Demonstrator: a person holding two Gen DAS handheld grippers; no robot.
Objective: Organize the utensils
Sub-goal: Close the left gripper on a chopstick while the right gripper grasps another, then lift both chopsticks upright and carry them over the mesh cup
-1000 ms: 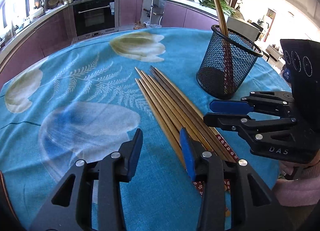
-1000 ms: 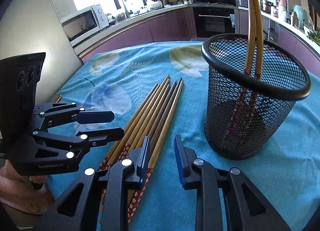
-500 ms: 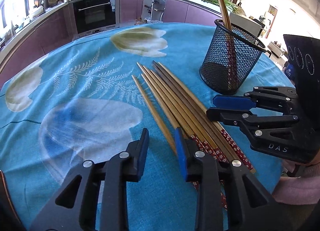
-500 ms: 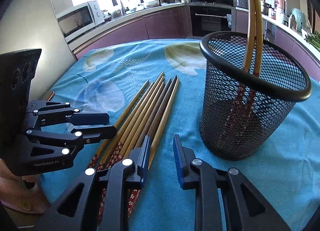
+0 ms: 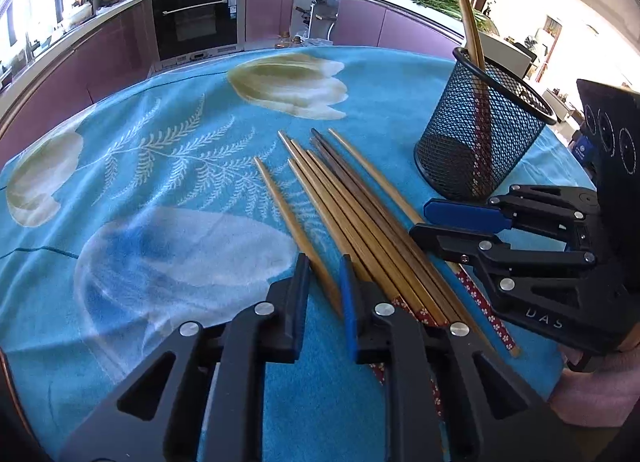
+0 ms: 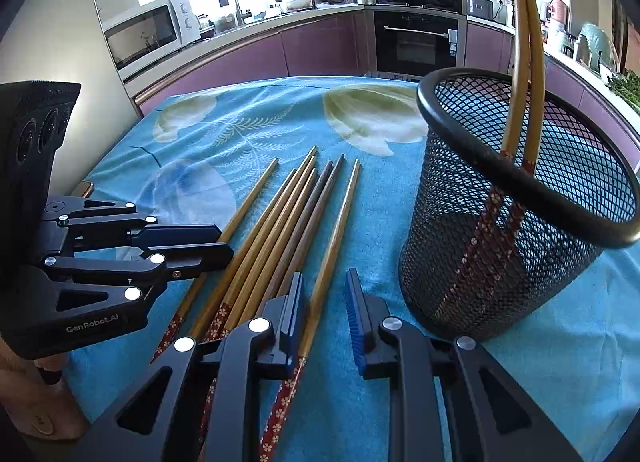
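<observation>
Chopsticks lie in a loose row on the blue flowered tabletop, one split off to the left of the rest. Left claw sits low over that stray stick's near end, jaws partly open around it, not gripping. Right claw is likewise partly open and empty, straddling the rightmost stick. Just right stands a mesh holder with two chopsticks upright inside.
</observation>
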